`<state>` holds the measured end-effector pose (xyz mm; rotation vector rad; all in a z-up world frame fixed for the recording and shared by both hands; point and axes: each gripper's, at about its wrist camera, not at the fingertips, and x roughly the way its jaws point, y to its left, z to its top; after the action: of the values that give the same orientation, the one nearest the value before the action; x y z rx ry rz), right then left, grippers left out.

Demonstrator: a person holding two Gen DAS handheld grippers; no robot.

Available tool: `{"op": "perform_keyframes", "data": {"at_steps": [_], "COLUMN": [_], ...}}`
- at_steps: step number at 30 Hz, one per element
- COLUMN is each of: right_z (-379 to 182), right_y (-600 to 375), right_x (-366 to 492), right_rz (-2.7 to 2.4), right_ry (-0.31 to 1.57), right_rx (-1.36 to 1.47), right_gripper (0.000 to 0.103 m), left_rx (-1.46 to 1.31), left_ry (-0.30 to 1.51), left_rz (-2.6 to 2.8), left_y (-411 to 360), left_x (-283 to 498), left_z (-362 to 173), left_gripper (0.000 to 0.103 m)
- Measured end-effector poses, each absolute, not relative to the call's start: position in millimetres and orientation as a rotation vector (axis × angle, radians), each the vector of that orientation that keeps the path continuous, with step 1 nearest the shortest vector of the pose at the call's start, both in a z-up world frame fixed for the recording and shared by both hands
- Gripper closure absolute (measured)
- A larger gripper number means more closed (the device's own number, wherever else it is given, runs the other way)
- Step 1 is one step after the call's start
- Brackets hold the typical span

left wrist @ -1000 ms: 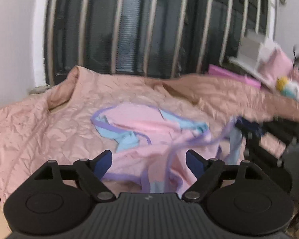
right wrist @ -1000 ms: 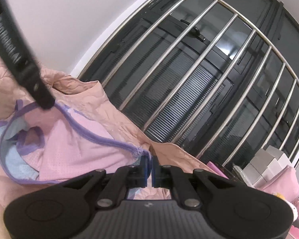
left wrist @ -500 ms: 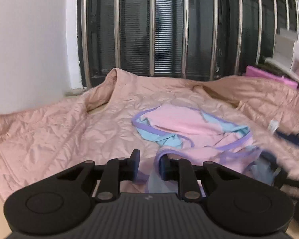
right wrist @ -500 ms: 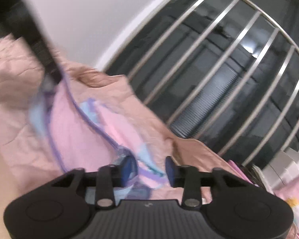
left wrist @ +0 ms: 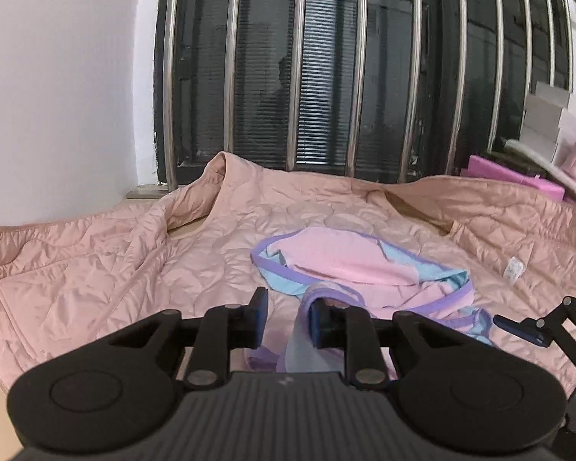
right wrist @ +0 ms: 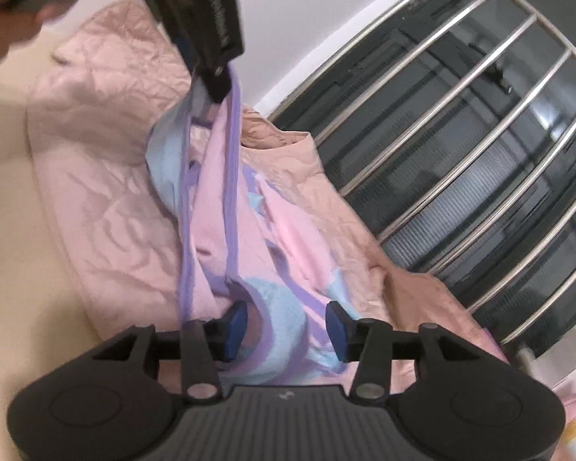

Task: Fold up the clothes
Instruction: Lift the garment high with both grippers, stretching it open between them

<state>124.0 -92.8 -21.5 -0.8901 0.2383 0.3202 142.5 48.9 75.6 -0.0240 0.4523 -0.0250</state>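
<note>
A: Looking for hidden parts first: near end of the pink top (left wrist: 341,265) cut off behind the body of the left gripper (left wrist: 287,315). Hard to tell strap from hem there.

B: Agreed. Clamped on a purple-edged band all the same, with cloth filling the narrow gap between the pads. From the right camera, seen holding that band up off the quilt (left wrist: 96,269).

A: And the right gripper (right wrist: 284,324)?

B: Opening, pads well apart. Pale blue cloth showing between them, pressed by neither pad. Much of that view smeared by blur. Only a soft edge of a hand (right wrist: 4,19) in the top left corner.

A: Lying where, then, the top?

B: Spread on the middle of the quilt, short of the barred window (left wrist: 326,77), rumpled and partly doubled over. Pink outside, pale blue inside, purple binding along every edge. One end pulled into a taut ridge rising to the left pads, the other end slack under the right ones.

A: Off to the right, some pink and white boxes (left wrist: 549,123), cropped by the frame.
</note>
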Motion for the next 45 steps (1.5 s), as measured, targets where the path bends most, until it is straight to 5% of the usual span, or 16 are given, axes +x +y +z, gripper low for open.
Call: {"op": "perform_keyframes", "data": {"at_steps": [5, 7, 9, 16, 28, 35, 45], "right_z": [-30.1, -31.8, -32.3, 25.4, 263.6, 399.9, 448.5], "right_y": [-83.3, -79.2, -77.2, -108.2, -145.0, -170.5, -191.2], "right_x": [121.6, 120.3, 120.1, 111.2, -17.6, -120.7, -153.6], "right_rz": [0.285, 0.276, 0.274, 0.197, 0.073, 0.072, 0.033], "right_ry": [0.19, 0.168, 0.162, 0.107, -0.116, -0.238, -0.233], "right_rx": [-0.961, -0.973, -0.97, -0.653, -0.457, -0.382, -0.377], "right_gripper": [0.063, 0.076, 0.103, 0.102, 0.102, 0.102, 0.102], "left_rx": [0.0, 0.012, 0.026, 0.05, 0.286, 0.392, 0.458], "left_ry": [0.45, 0.447, 0.442, 0.44, 0.051, -0.118, -0.121], "left_rz": [-0.04, -0.046, -0.044, 0.013, -0.043, -0.021, -0.033], "left_y": [42.4, 38.7, 36.6, 41.5, 9.5, -14.6, -40.3], "left_x": [141.2, 140.0, 139.6, 128.5, -33.3, -125.5, -139.2], "left_z": [76.6, 76.3, 76.3, 93.1, 339.0, 455.7, 480.2], "left_gripper": [0.081, 0.081, 0.081, 0.086, 0.084, 0.065, 0.065]}}
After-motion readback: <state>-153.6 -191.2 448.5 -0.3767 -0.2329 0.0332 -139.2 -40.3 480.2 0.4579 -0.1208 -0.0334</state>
